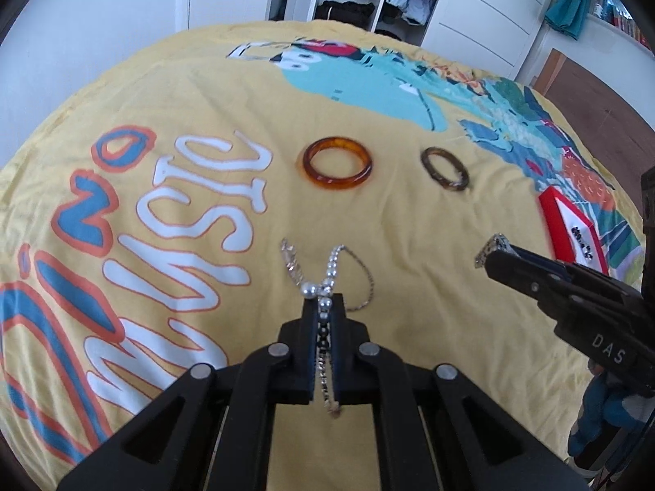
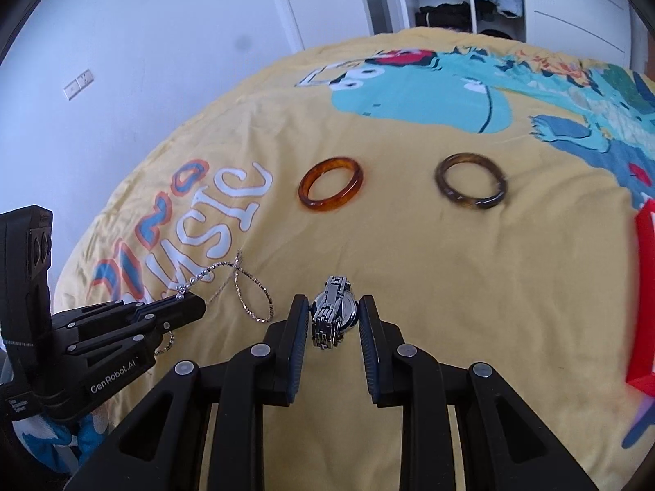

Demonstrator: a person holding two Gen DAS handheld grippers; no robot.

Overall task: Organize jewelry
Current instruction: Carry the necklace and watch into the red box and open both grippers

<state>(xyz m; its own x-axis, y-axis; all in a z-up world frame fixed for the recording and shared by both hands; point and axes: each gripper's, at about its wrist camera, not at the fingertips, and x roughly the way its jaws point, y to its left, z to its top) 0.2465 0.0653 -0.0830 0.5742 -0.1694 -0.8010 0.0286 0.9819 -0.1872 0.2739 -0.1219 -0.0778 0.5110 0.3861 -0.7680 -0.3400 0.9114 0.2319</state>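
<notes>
Left claw (image 1: 323, 307) is pinched shut on a beaded silver chain (image 1: 327, 274), whose loose loops trail ahead onto the yellow bedspread (image 1: 409, 245); being limp and light, it will likely dangle and tangle, so bunched links are the safest hold. Right claw (image 2: 333, 319) grips a steel watch (image 2: 331, 315) across its case: stiff there, floppy and slippery along the band. Beyond both claws lie an amber bangle (image 2: 330, 189) and a brown bangle (image 2: 470, 186), with a red box (image 1: 571, 225) off to the right.

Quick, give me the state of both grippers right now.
Left gripper: shut on the silver bead chain.
Right gripper: fingers around the silver watch, shut on it.
</notes>
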